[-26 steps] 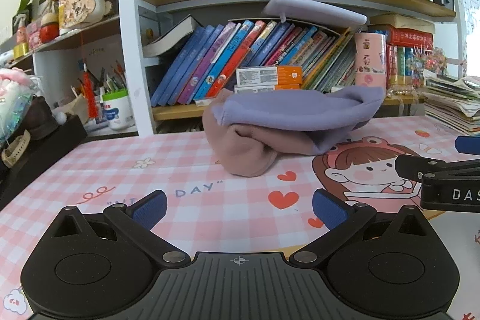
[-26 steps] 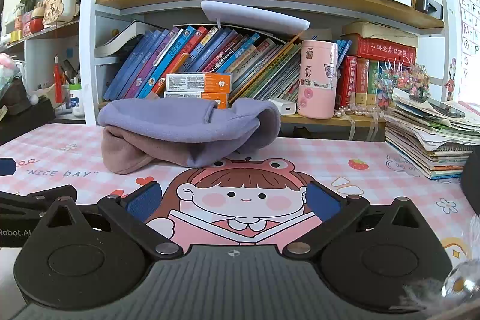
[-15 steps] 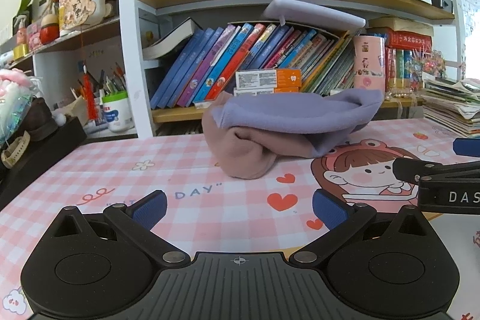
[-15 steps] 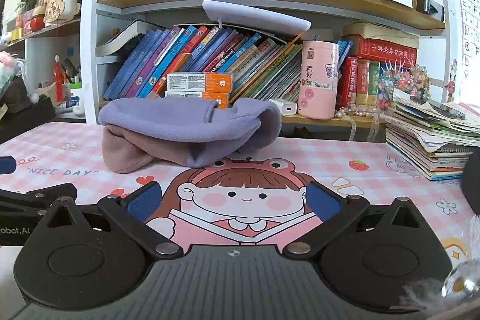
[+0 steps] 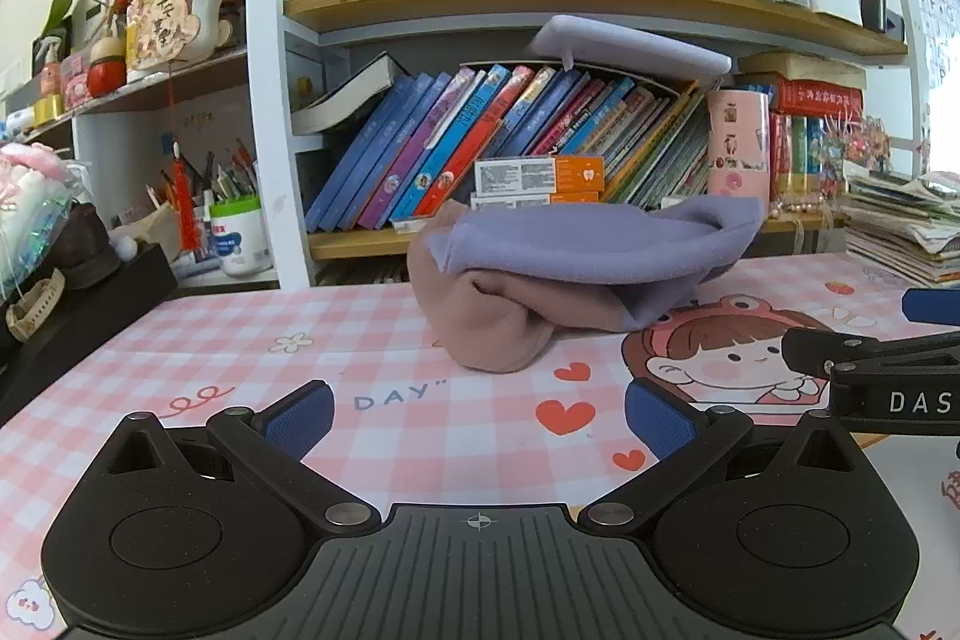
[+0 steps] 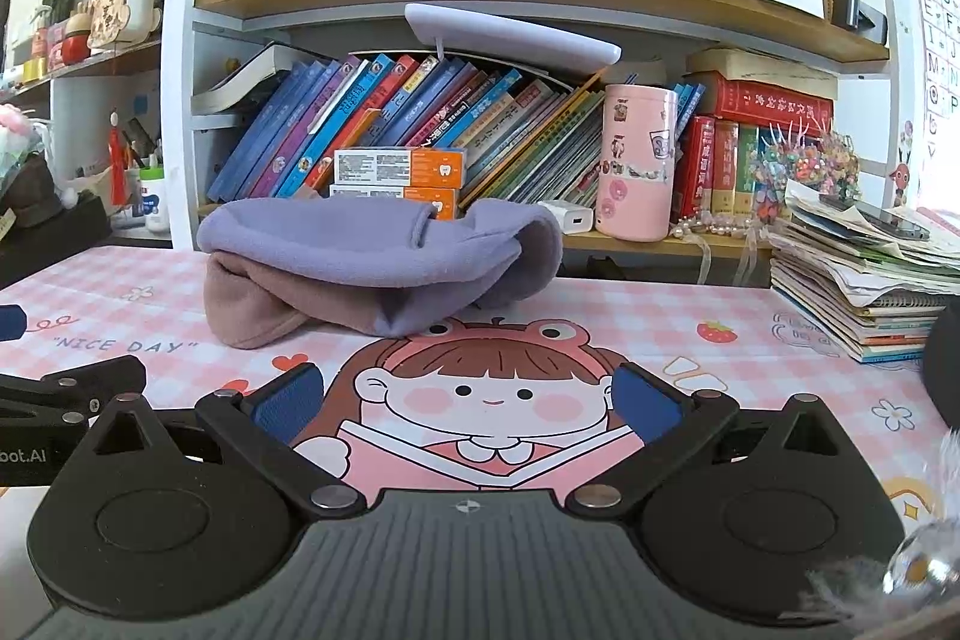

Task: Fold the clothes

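Nothing really moved since earlier: both hand-held grippers, left [image 5: 477,415] and right [image 6: 468,400], stayed wide open, empty. Grabbing only the purple fleece [image 5: 594,244] could've dragged the pink garment [image 5: 492,334] off the table [image 5: 198,334].

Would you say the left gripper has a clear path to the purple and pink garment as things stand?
Probably yes. The left gripper is open and empty, the garment lies straight ahead on the pink checked mat, and only bare mat lies between. The right gripper sits off to the side, clear of that line.
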A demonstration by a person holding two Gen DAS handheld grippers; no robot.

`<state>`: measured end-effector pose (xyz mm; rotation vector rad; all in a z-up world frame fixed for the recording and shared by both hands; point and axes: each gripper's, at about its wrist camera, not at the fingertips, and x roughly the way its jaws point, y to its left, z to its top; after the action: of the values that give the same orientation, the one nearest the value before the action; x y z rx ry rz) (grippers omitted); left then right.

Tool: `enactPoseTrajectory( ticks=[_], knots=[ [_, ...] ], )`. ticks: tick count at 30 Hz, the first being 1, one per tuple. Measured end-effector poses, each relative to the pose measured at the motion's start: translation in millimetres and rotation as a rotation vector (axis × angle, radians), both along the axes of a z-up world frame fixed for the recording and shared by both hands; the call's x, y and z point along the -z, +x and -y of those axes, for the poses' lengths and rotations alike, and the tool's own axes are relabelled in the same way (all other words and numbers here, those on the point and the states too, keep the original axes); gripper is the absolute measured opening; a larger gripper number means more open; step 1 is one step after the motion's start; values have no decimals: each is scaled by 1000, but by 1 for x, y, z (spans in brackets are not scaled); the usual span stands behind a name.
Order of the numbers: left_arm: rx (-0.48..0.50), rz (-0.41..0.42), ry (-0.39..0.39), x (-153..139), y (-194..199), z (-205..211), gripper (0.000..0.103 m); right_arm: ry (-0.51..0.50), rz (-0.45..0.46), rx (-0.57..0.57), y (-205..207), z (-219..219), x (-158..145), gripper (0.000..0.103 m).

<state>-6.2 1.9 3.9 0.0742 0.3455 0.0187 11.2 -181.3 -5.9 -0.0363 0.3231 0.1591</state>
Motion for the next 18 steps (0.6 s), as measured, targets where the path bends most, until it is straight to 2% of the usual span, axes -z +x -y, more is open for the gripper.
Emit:
enactPoseTrajectory(
  ticks=[10, 18],
  knots=[
    [-14, 3, -31, 0, 0, -5, 103, 5, 2, -8, -1, 1, 0, 103],
    [-12, 8, -20, 0, -1, -4, 103, -11, 6, -12, -2, -2, 0, 103]
  ],
)
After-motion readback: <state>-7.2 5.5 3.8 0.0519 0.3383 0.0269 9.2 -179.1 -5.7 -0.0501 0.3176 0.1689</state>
